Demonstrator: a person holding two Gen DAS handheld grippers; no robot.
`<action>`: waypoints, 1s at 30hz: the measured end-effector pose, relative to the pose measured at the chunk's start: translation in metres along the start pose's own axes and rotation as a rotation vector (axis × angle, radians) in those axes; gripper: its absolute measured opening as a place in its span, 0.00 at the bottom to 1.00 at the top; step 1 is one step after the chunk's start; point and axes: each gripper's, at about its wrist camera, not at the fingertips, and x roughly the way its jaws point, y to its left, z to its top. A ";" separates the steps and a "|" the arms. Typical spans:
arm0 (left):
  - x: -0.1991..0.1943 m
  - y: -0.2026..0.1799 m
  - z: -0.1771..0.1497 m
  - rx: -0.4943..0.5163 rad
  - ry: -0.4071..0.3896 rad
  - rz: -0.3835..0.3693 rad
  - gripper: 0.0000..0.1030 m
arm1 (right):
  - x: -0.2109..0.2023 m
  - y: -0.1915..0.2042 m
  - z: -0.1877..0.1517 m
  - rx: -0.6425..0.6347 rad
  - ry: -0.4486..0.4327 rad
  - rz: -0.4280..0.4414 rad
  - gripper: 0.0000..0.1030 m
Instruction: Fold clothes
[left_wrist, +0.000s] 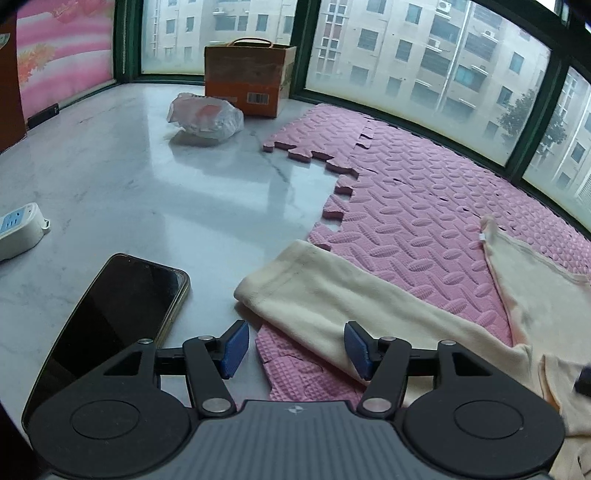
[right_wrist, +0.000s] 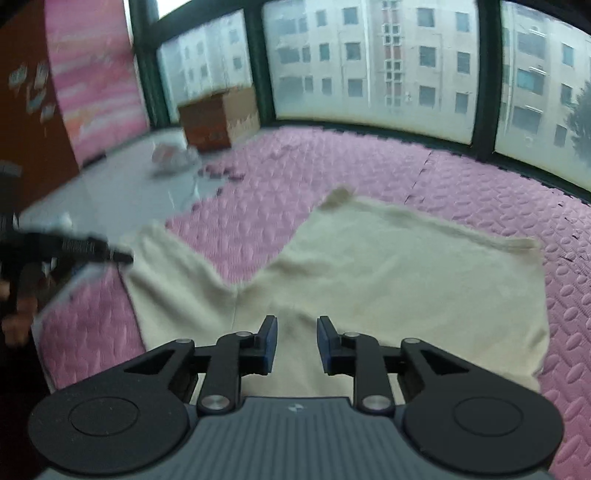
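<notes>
My left gripper (left_wrist: 295, 349) has its blue-padded jaws wide apart, nothing clamped; it hangs over the edge of the pink textured foam mat (left_wrist: 424, 199), its right pad over the near edge of the cream fleece garment (right_wrist: 388, 280), contact unclear. My right gripper (right_wrist: 296, 341) has jaws a narrow gap apart over the garment's middle, with no fabric pinched between the pads that I can see. The garment lies spread flat on the mat, one long sleeve or leg running left off the mat onto the white marble floor (left_wrist: 129, 166). Just left of my left gripper, a black smartphone (left_wrist: 114, 317) lies face up on the floor. Further left, a white power strip (left_wrist: 20, 229). Far back, a crumpled clear plastic bag (left_wrist: 207, 116), then a brown cardboard box (left_wrist: 247, 79) against the windows. Right view is blurred.
</notes>
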 end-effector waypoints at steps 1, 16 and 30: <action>0.001 0.001 0.001 -0.008 -0.001 0.005 0.59 | 0.005 0.002 -0.004 -0.008 0.030 0.007 0.23; 0.017 0.009 0.014 -0.118 -0.014 -0.005 0.29 | -0.015 0.001 -0.012 0.011 0.009 -0.007 0.23; -0.050 -0.052 0.022 -0.033 -0.161 -0.144 0.06 | -0.059 -0.030 -0.027 0.105 -0.060 -0.068 0.23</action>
